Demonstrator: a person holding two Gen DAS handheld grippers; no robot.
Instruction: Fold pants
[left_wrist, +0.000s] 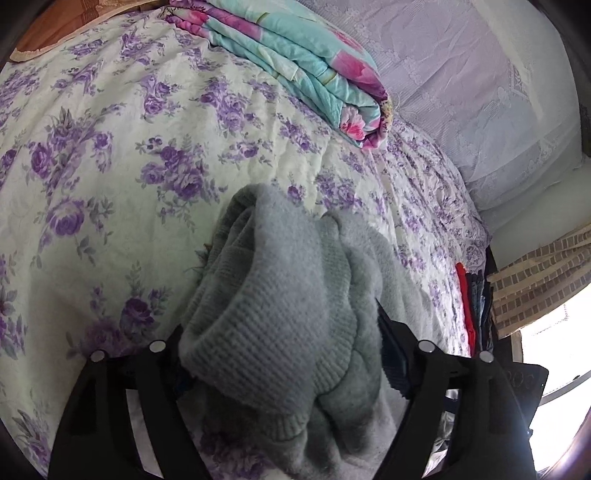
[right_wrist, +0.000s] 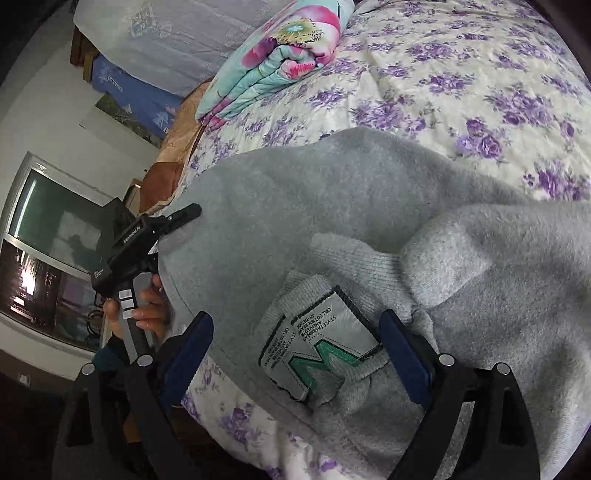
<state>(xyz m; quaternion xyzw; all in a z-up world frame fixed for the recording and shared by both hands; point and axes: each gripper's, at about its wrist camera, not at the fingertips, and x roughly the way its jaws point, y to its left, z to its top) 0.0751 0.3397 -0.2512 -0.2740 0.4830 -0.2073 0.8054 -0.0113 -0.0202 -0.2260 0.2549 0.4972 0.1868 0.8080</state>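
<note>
Grey fleece pants (right_wrist: 369, 221) are spread across the floral bedspread (right_wrist: 480, 74), filling the centre of the right wrist frame. The ribbed waistband and label (right_wrist: 317, 347) are bracketed by the right gripper (right_wrist: 295, 354), jaws apart. The left gripper (left_wrist: 280, 354) is seen with cloth bunched between its fingers; a firm clamp cannot be told.

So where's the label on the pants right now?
In the right wrist view the label sits low in the middle, between the right tool's fingers, on the ribbed band of the grey pants lying on the floral bedspread.
</note>
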